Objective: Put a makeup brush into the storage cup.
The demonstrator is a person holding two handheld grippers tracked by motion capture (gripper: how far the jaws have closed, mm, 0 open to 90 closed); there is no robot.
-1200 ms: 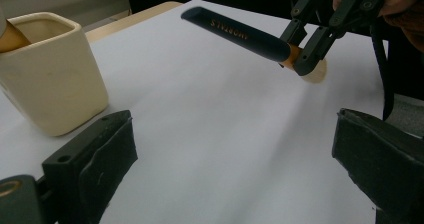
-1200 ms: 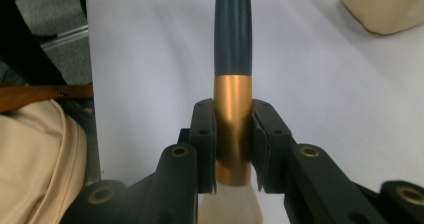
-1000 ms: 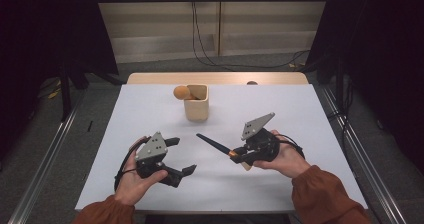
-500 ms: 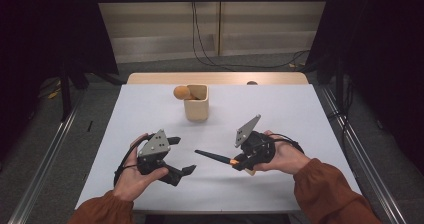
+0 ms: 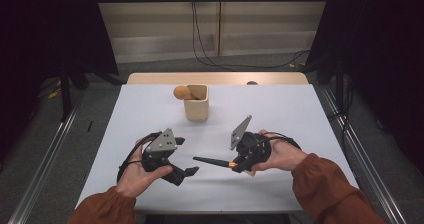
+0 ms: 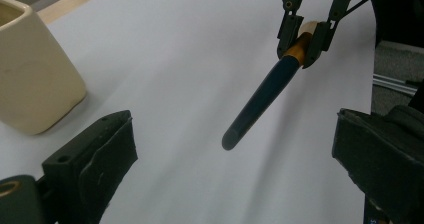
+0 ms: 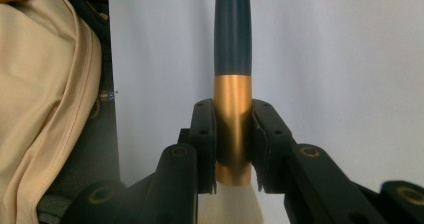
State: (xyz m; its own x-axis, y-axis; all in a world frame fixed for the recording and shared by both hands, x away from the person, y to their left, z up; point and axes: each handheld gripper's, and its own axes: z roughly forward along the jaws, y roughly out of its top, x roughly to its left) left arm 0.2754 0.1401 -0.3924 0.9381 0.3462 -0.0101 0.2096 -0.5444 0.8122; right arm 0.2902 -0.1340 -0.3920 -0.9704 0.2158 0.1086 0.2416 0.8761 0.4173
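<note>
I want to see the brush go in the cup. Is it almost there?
Picked up: the right gripper is clamped on the brush at its gold band, above the table. The left gripper is open, facing the handle. Probably left: getting it into the cup, which sits farther back.
</note>
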